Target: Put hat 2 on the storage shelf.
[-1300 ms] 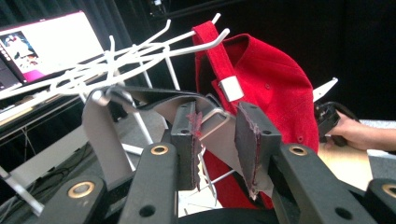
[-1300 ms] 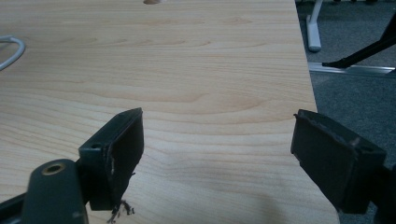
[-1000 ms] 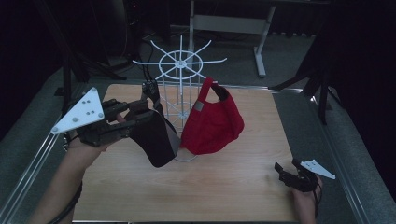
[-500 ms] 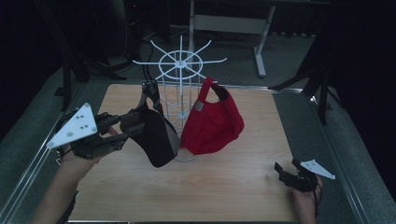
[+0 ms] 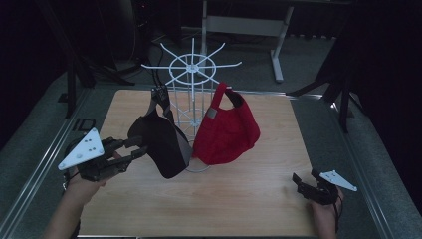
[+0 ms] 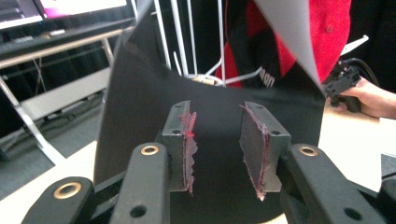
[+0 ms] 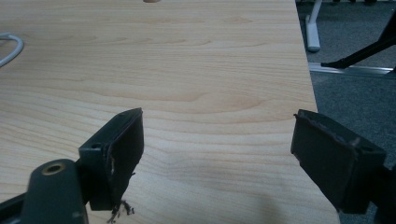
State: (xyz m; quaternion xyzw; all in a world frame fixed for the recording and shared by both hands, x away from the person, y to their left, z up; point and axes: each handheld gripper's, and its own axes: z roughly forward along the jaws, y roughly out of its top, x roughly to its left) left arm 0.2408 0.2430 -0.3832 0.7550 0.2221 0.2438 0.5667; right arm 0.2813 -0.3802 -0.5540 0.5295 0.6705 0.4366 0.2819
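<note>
The left gripper (image 5: 141, 149) is partly open, right beside the black cap (image 5: 160, 144) that hangs on the white rack (image 5: 191, 67). The cap's brim seems to sit between its pads (image 6: 187, 140), not yet squeezed. Push in a little, pinch softly, then lift up slowly. The red cap (image 5: 226, 132) hangs next to it. The right gripper (image 5: 300, 181) rests wide open over the worktop (image 5: 239, 199).

Black cap (image 5: 161, 142) hanging on white rack, seemingly tilted, beside red cap (image 5: 226, 129)
</note>
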